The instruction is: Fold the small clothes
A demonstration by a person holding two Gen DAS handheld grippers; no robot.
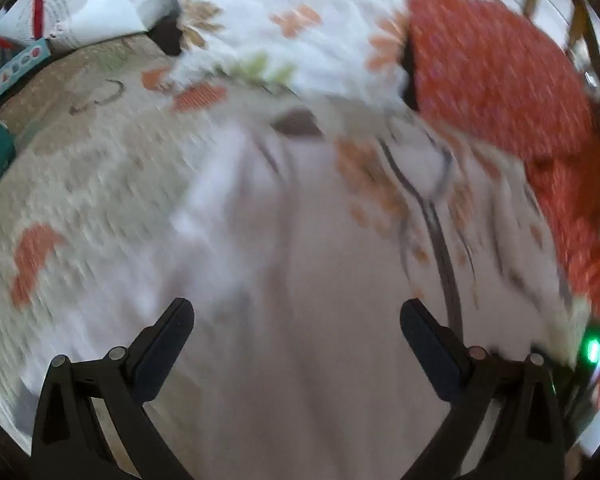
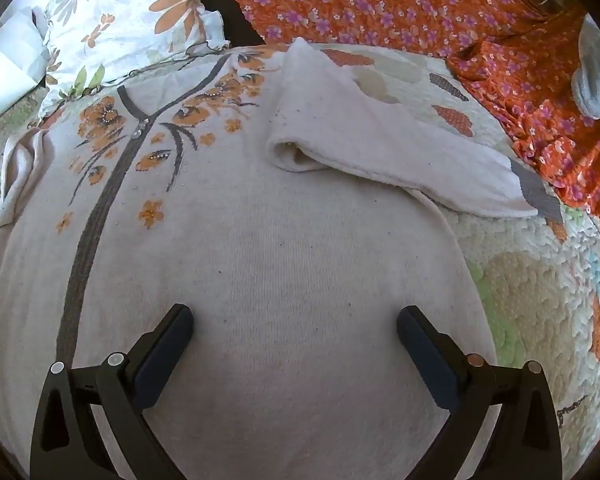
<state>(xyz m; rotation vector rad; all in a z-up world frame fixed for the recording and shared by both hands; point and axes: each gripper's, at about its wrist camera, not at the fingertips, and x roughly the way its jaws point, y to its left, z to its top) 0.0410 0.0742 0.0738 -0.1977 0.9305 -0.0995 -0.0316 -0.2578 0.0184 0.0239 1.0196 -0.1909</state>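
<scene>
Quilted bedspread point(image 2: 540, 300) is carrying a cream zip-front cardigan point(image 2: 260, 280), lying flat beneath both grippers.

Right gripper point(image 2: 294, 322) and left gripper point(image 1: 296, 316) are both standing wide with nothing between the fingers, hovering over the cardigan's plain lower body. Right view is showing a sleeve point(image 2: 380, 148) folded across the chest; left view is smearing with blur, leaving the zip point(image 1: 440, 232) and orange floral fabric point(image 1: 500, 80) barely readable.

cardigan point(image 2: 260, 260): 1 | pillow point(image 2: 120, 20): 1 | orange floral cloth point(image 2: 380, 4): 1 | quilt point(image 2: 540, 300): 1 | tongs: 2 — left point(image 1: 296, 320), right point(image 2: 295, 326)
</scene>
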